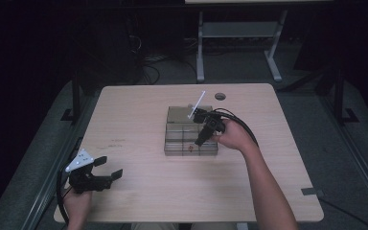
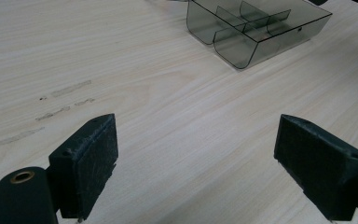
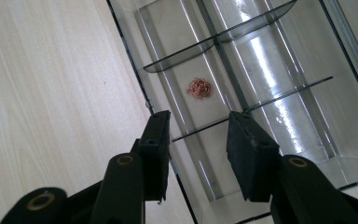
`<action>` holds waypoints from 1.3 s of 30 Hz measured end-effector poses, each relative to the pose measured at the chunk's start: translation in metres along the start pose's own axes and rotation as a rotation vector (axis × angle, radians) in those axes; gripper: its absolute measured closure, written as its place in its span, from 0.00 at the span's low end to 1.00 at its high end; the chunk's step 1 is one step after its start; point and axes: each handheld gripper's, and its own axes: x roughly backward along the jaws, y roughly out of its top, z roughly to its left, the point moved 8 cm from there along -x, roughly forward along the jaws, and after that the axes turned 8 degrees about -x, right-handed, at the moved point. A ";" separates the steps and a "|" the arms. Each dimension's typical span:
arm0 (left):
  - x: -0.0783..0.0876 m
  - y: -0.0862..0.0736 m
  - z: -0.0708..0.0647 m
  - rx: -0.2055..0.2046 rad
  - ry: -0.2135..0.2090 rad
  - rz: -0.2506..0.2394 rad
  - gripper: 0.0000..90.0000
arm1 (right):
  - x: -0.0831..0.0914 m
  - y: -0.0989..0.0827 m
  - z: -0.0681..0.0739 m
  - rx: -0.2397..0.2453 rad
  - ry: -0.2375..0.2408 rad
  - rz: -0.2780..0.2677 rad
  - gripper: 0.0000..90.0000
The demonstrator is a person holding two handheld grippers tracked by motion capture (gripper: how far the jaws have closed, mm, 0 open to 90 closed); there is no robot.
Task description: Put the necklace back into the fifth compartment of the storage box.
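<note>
Copper tangle [image 3: 199, 87] lies just beyond the parted right tongs [image 3: 196, 140].

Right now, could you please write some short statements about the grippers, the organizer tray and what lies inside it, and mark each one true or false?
1. The right gripper holds the copper tangle. False: nothing is between its jaws; the tangle lies in a compartment.
2. The left gripper is open over bare table. True.
3. The organizer tray is opaque white. False: it is clear smoky plastic.
4. The tray has dividers. True.
</note>
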 end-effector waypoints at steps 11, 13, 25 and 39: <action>0.000 0.000 -0.001 -0.001 -0.001 0.002 0.14 | 0.010 -0.013 0.005 0.003 0.001 -0.030 0.61; 0.000 0.000 -0.001 -0.001 -0.001 0.002 0.14 | 0.011 -0.014 0.005 0.001 0.001 -0.032 0.61; -0.001 0.000 -0.001 -0.007 -0.001 0.003 0.14 | 0.017 -0.027 0.004 -0.002 -0.010 -0.036 0.57; -0.002 -0.001 -0.002 -0.006 0.000 0.009 0.14 | 0.023 -0.046 0.004 -0.013 -0.016 -0.047 0.55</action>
